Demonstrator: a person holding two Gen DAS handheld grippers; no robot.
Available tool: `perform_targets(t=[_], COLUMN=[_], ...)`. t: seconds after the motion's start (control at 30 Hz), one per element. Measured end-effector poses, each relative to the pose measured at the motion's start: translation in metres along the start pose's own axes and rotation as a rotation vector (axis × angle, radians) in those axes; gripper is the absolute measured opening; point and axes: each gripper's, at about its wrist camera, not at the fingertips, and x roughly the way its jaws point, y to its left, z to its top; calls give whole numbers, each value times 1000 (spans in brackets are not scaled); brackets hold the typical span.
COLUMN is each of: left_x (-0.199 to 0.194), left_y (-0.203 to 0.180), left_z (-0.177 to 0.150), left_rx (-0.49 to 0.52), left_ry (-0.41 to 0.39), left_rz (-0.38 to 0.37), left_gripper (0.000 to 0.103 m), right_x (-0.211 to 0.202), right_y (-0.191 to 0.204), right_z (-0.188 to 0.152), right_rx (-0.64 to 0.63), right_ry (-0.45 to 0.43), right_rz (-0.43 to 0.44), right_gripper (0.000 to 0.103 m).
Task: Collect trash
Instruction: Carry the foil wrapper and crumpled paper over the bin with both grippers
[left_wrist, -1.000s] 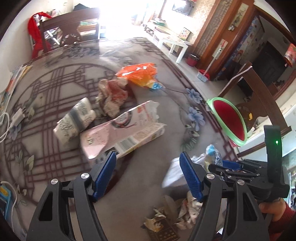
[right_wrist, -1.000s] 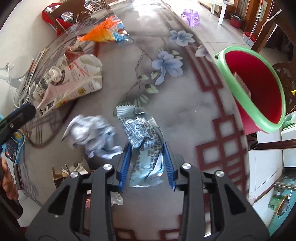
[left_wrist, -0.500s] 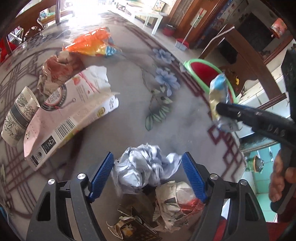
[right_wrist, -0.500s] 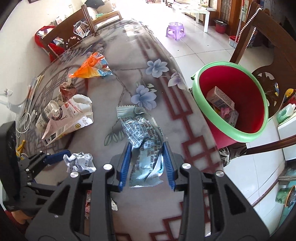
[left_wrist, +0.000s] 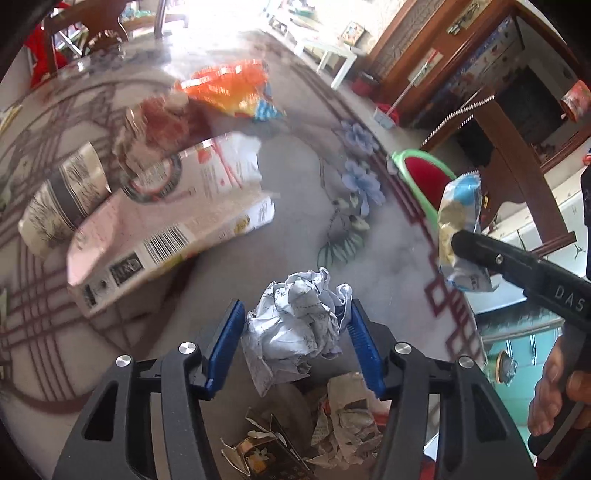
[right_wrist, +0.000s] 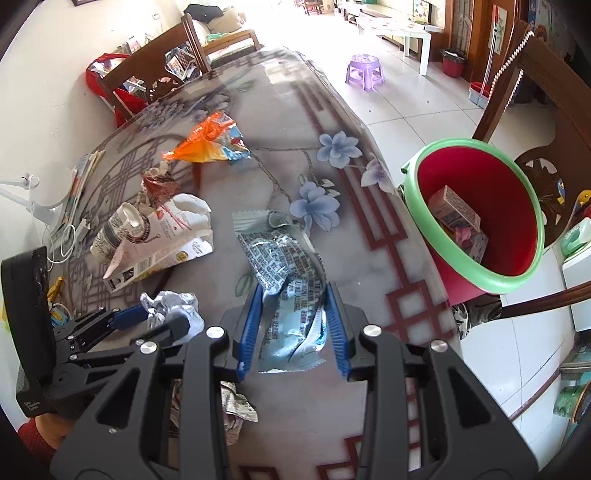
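My left gripper (left_wrist: 295, 343) is shut on a crumpled white paper ball (left_wrist: 295, 325), lifted above the table near its front edge; the paper ball (right_wrist: 170, 306) also shows in the right wrist view. My right gripper (right_wrist: 291, 325) is shut on a silvery-blue snack wrapper (right_wrist: 284, 273), held over the table. The same wrapper (left_wrist: 460, 229) hangs in the right gripper's jaws at the right of the left wrist view. The red bin with a green rim (right_wrist: 480, 218) stands off the table's right edge with small cartons inside.
On the table lie a pink milk carton (left_wrist: 170, 221), a paper cup (left_wrist: 62, 206), a crumpled reddish wrapper (left_wrist: 159, 125) and an orange snack bag (left_wrist: 229, 88). More crumpled paper (left_wrist: 347, 417) lies at the near edge. Wooden chairs (right_wrist: 517, 92) stand around.
The left gripper has closed on the paper ball and lifted it. The right gripper has carried the wrapper higher and toward the bin side.
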Motion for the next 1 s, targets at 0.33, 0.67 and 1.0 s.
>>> perform_targets(t=[0.33,0.67,1.0], left_x=[-44,-68,-70], left_y=[-2,-18,-35], left_z=[33,57,70], left_rx=[-37,3,31], left_ry=[-146,-238,-263], left_rz=[28,44,28], left_gripper=[54,55,55], right_x=[-20,-28,-41], right_y=[9,8,-16], right_z=[13,22,27], right_rx=[-11,-9,31], right_ry=[-86,-119,-157], right_rz=[29,26,-23], right_gripper=[34,34,34])
